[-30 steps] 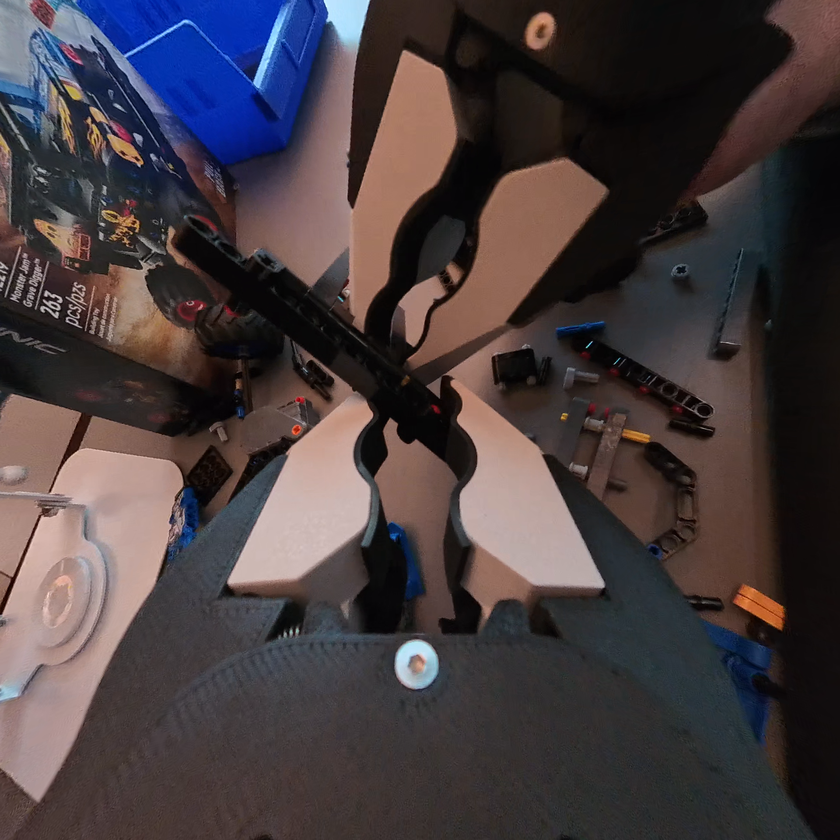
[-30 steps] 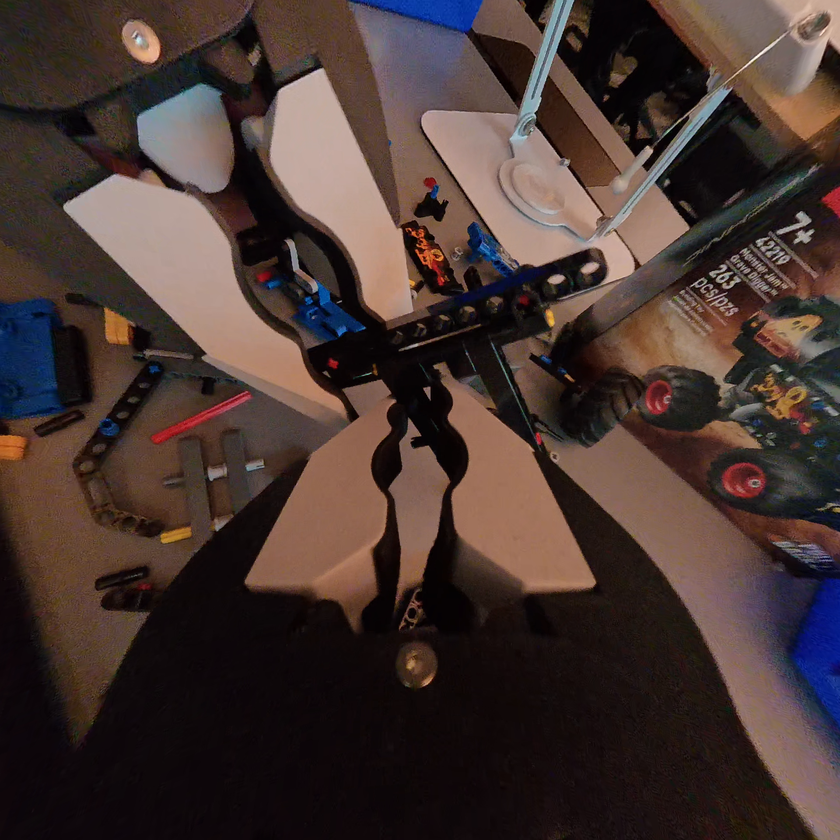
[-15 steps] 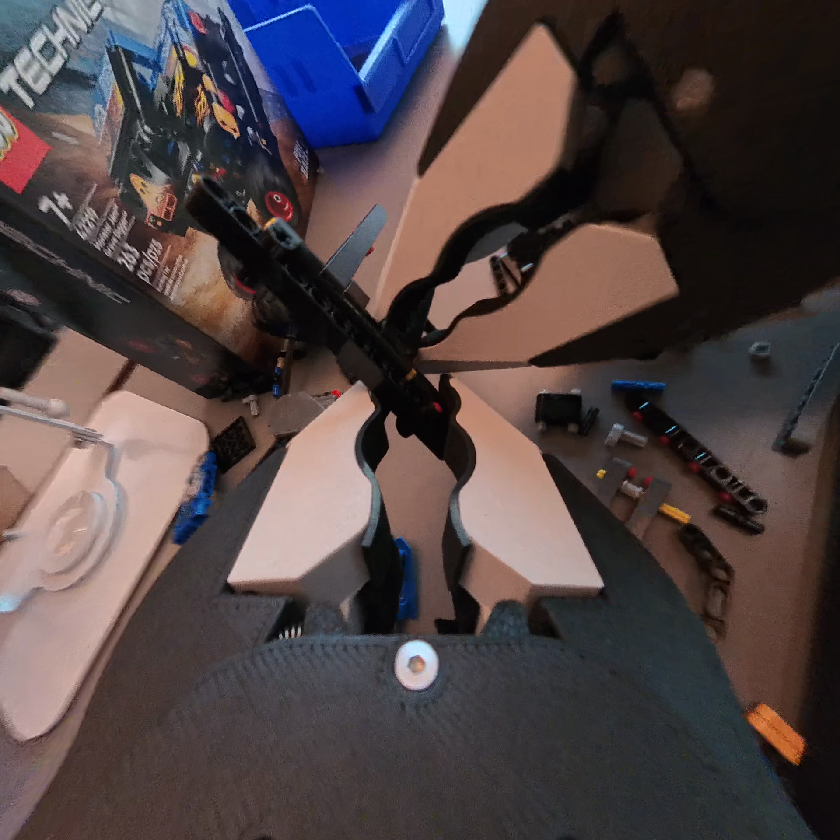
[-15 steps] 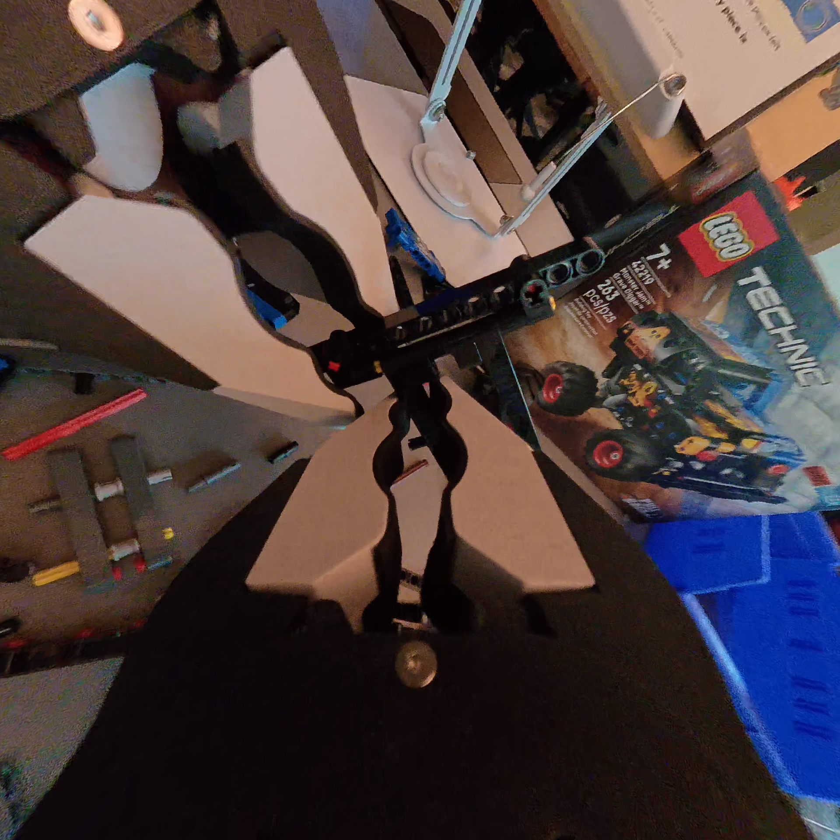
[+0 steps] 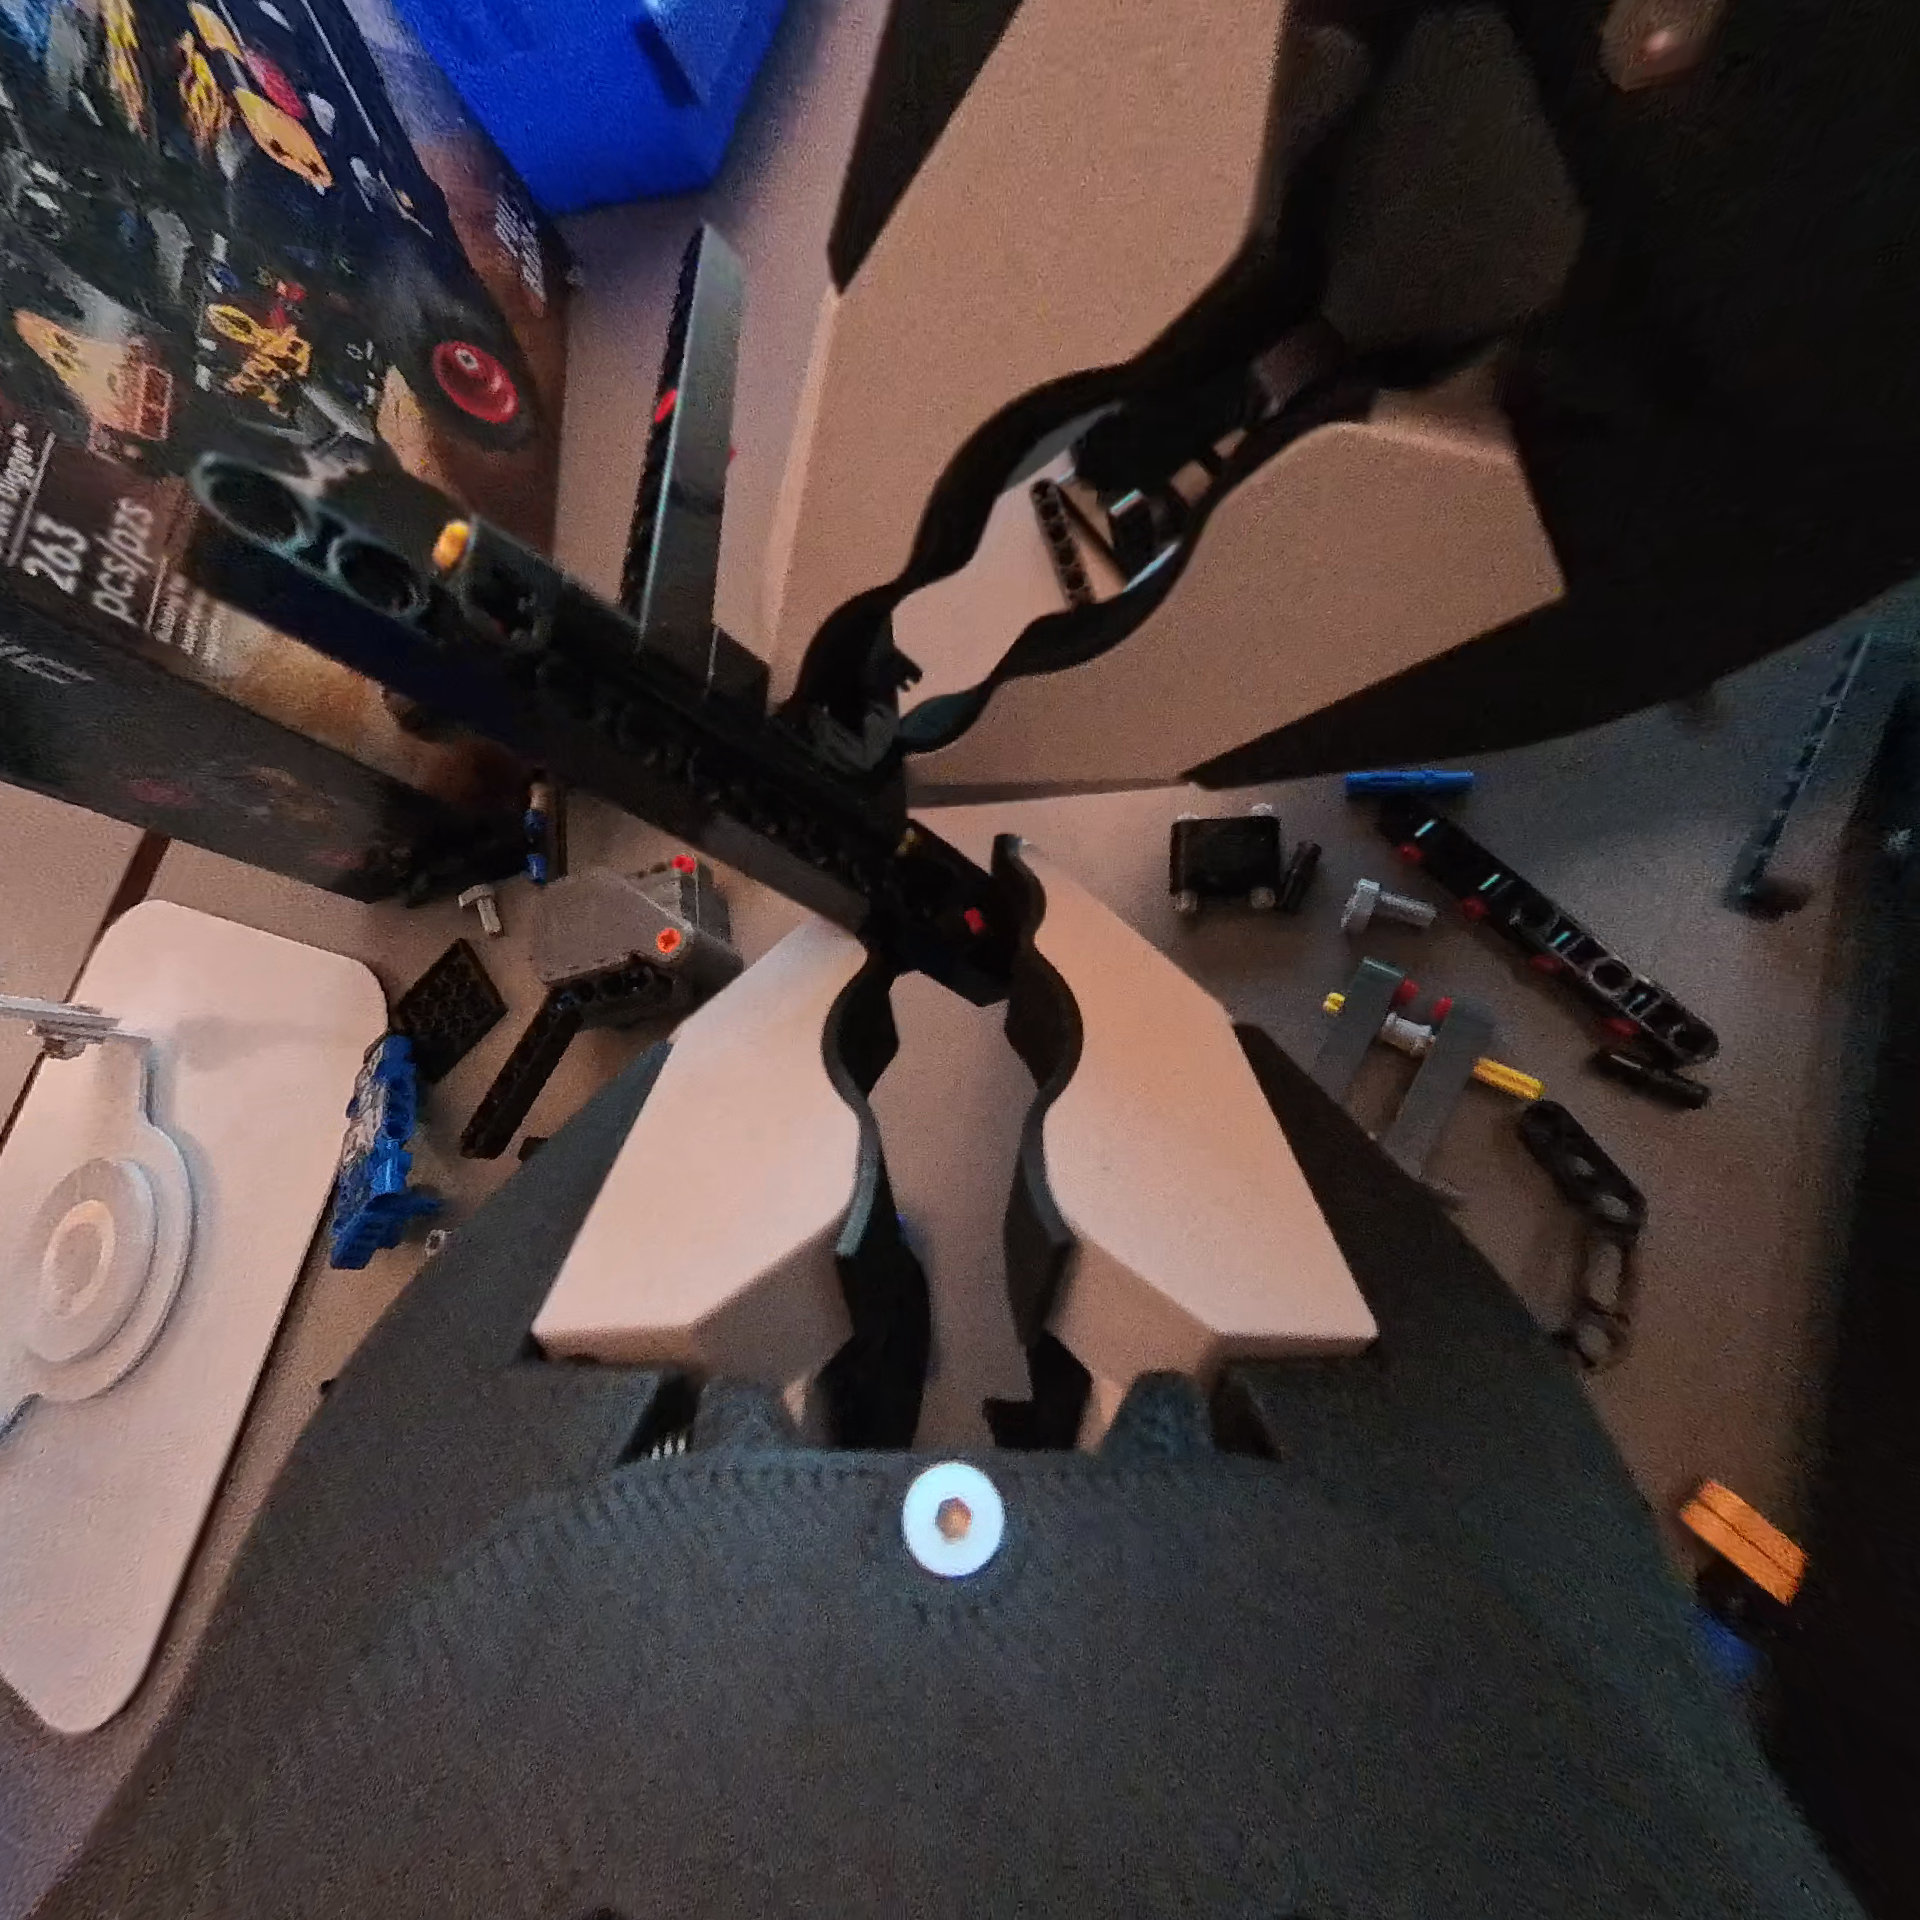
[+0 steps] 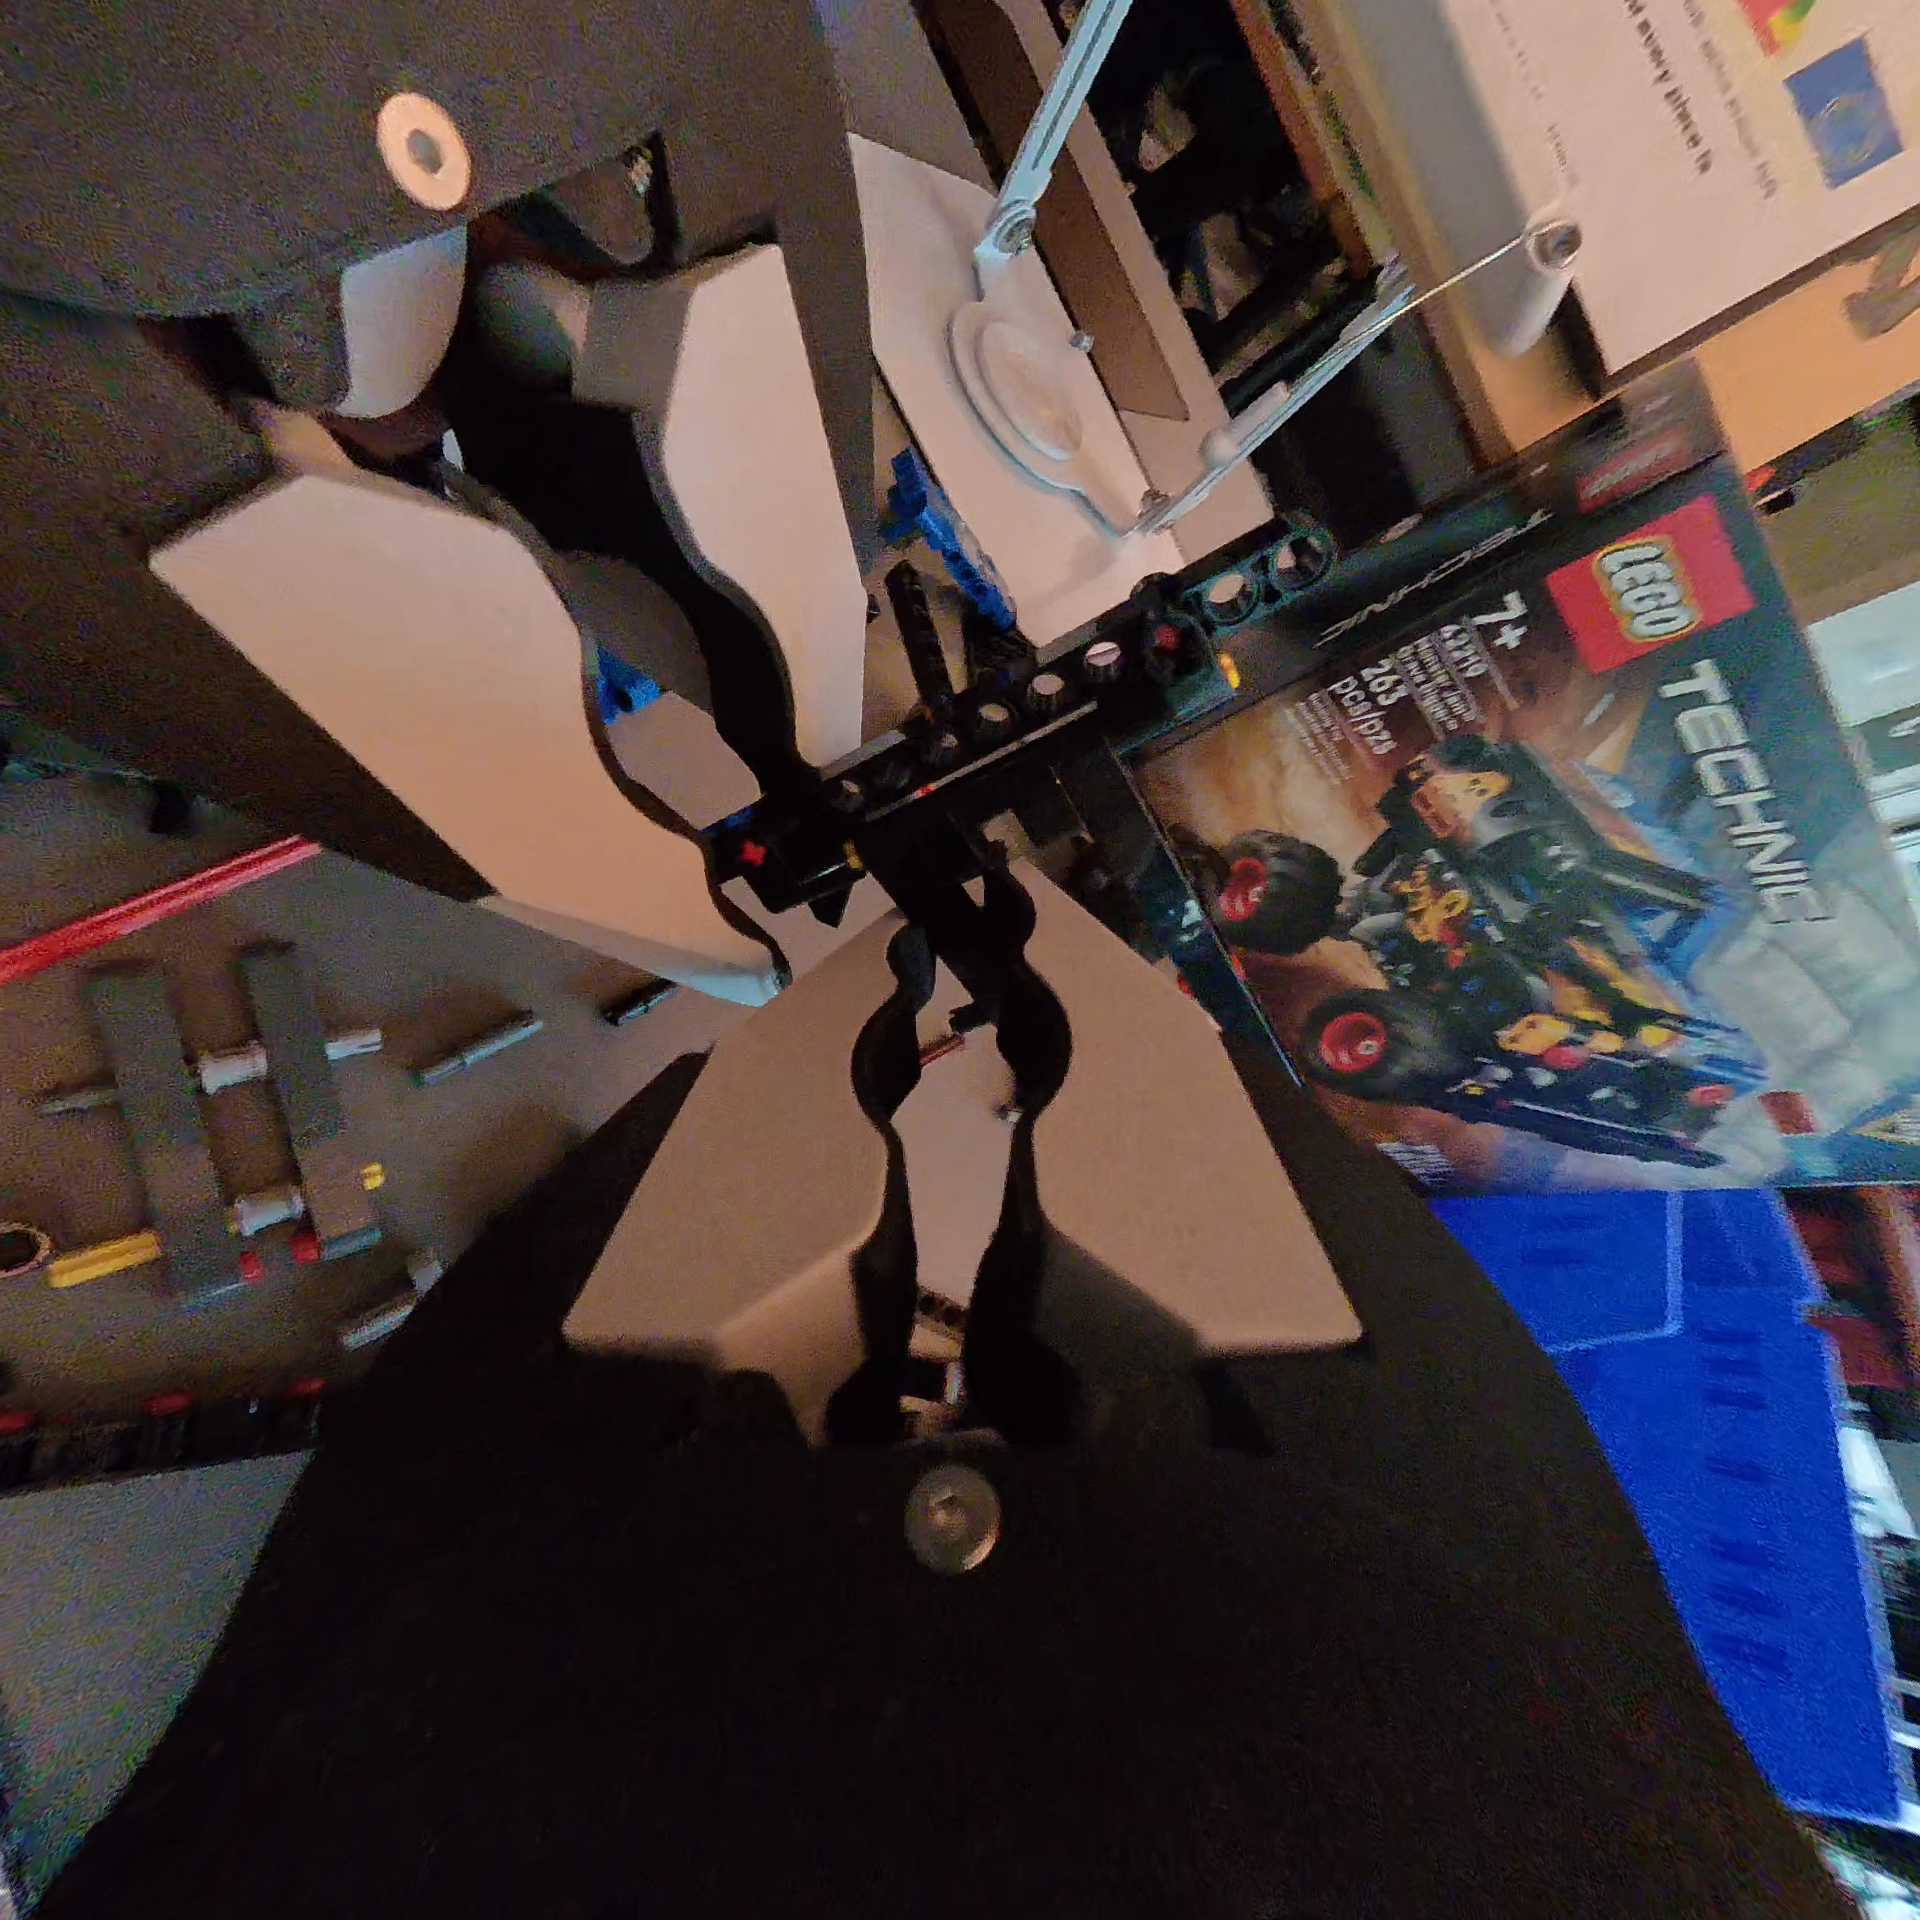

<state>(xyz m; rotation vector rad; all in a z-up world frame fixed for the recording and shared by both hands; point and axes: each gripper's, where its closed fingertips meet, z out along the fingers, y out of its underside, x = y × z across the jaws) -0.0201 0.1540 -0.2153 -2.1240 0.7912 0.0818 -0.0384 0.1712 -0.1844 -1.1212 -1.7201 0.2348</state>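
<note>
Above the counter (strewn with small parts), left tool and right tool both pinch one black toy beam, probably light, stiff, best gripped at its ends.

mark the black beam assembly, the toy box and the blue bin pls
black beam assembly [image 5: 665, 717], left wrist view, middle of the holed beam.
toy box [image 6: 1507, 894], right wrist view, printed front face.
blue bin [image 5: 592, 94], left wrist view, its outer wall.
</note>
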